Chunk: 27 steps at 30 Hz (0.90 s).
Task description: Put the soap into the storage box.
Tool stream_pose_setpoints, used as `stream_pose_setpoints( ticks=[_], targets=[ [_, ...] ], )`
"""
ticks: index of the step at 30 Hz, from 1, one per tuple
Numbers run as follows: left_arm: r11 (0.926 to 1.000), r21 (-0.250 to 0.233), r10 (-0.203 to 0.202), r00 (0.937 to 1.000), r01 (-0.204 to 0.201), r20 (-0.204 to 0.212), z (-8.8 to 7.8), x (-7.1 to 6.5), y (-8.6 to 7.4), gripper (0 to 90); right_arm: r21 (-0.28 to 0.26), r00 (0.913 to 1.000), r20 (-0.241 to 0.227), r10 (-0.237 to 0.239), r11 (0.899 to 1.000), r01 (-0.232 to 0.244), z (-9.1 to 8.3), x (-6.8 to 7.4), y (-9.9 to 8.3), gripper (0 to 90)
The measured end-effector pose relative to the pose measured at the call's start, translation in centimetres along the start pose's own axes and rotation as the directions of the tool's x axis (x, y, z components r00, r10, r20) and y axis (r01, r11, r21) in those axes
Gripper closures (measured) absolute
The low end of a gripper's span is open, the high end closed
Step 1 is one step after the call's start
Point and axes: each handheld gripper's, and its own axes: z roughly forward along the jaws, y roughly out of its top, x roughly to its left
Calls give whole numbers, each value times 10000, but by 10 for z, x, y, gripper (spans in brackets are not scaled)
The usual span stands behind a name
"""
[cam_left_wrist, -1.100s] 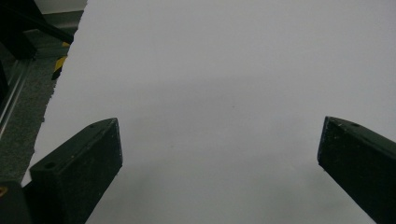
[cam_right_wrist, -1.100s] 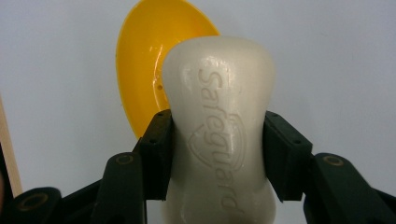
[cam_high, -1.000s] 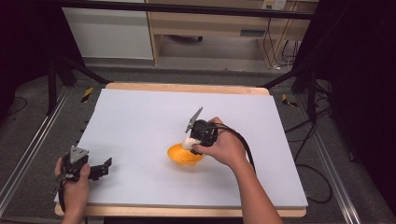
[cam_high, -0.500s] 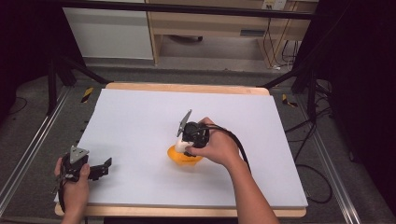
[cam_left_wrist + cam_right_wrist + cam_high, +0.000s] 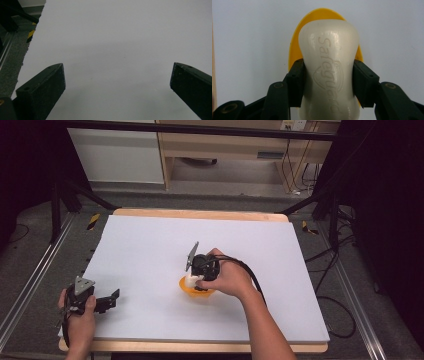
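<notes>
A cream-white soap bar (image 5: 329, 72) stamped with a raised brand mark is clamped between the jaws of my right gripper (image 5: 328, 82), which is shut on it. Behind the bar lies an orange-yellow dish (image 5: 322, 15). In the high view the right gripper (image 5: 195, 279) points down over the orange dish (image 5: 192, 291) near the middle of the white table top (image 5: 150, 245), the white soap bar (image 5: 191, 280) just above or touching the dish. My left gripper (image 5: 109, 301) rests open at the front left corner, its jaws (image 5: 117, 82) wide apart over bare white surface.
The white table top has a wooden rim (image 5: 200, 214) at the back. Metal rails (image 5: 30, 285) run along the floor at left and right. Cables (image 5: 330, 265) trail on the right. Cabinets (image 5: 220, 140) stand beyond the far edge.
My right gripper has shifted slightly left and tilted more upright over the orange dish with the soap bar in it. The left gripper has stayed put.
</notes>
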Motion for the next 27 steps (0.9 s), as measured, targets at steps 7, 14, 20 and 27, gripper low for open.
stream_pose_setpoints(
  ticks=[7, 14, 20, 27],
  targets=[
    [10000, -1, -1, 10000, 1, 12, 0, 0, 0, 0, 114, 10000, -62, 26, 9999, -25, 4, -2, -1, 493],
    [10000, -22, -6, 10000, 6, 19, 0, 0, 0, 0, -2, 9997, -133, 194, 9998, -194, 8, -5, -4, 484],
    [10000, -12, 5, 10000, -5, 6, 0, 0, 0, 0, -719, 9978, -171, 641, 9953, -651, -4, -7, -9, 404],
    [10000, -2, 25, 10000, -25, -1, 0, 0, 0, 0, -915, 9922, 140, 1237, 9883, -1219, -19, -8, -24, 372]
  ],
)
